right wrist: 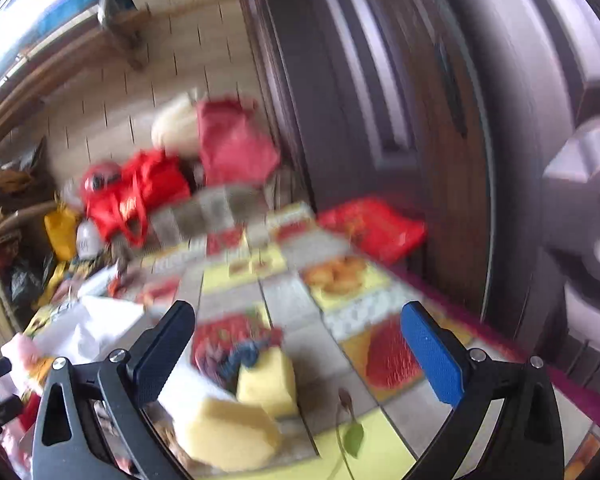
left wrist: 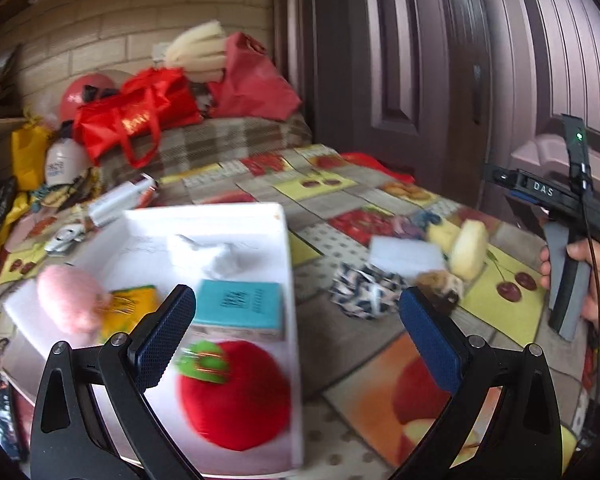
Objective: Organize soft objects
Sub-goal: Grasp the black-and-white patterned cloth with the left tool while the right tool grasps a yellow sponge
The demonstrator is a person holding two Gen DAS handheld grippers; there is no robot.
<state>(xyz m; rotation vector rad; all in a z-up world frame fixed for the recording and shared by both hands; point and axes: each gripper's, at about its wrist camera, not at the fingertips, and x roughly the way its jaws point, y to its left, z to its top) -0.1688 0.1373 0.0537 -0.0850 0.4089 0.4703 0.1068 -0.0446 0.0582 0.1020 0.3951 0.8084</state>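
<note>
Right wrist | yellow sponge (right wrist: 266, 384) between open right hand-held gripper (right wrist: 300, 356) fingers

The surface carries a fruit-print cloth (left wrist: 340, 208). At its far end a red bag (left wrist: 136, 116) and a pink bag (left wrist: 252, 80) rest on a checked blanket (left wrist: 220, 140), against a brick wall (left wrist: 120, 28). A dark panelled door (left wrist: 400, 60) stands to the right. A white bottle (left wrist: 62, 164) sits beside a yellow bag (left wrist: 28, 152).
</note>
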